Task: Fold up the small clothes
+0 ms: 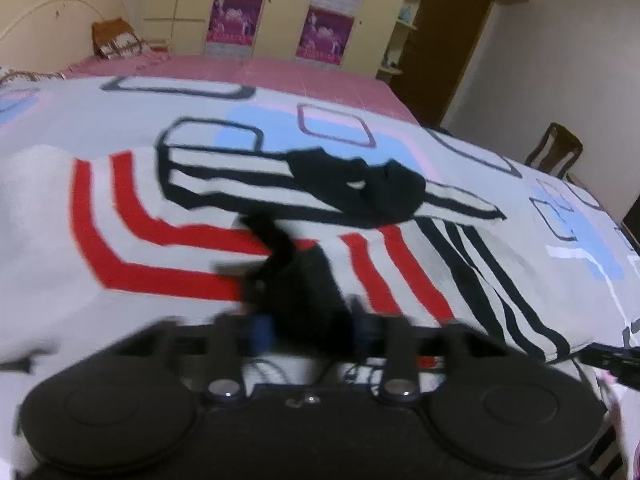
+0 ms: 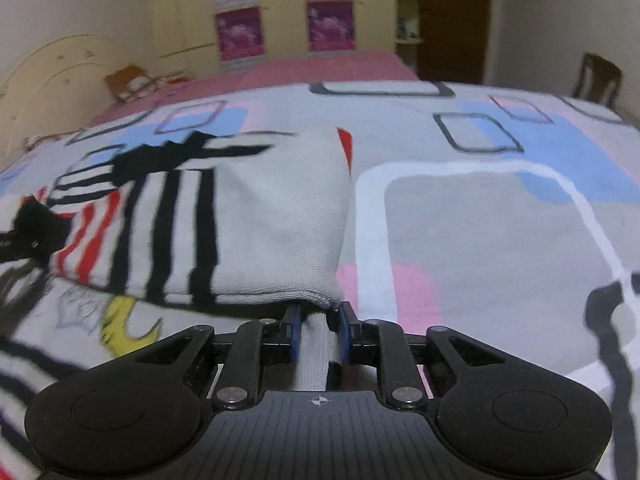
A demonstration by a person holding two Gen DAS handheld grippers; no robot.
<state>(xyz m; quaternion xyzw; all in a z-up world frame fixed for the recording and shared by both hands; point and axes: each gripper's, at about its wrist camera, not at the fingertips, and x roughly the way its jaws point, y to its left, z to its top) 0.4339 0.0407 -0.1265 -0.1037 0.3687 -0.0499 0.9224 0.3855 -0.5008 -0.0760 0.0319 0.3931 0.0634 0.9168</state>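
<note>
Left gripper (image 1: 310,322) is blurred, jaws apart, with a black part of the striped top (image 1: 168,248) between the blue pads; grip unclear. Top lies spread on the patterned bedsheet (image 1: 580,240), red stripes near, black stripes and black collar (image 1: 360,188) further back.

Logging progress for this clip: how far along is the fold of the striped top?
Done: one grey side of the striped top already lies folded over. In hand: the right gripper has grey hem fabric between its jaws; the left gripper has black cloth between its jaws, grip blurred. Left: the black collar end remains spread on the bedsheet.
</note>
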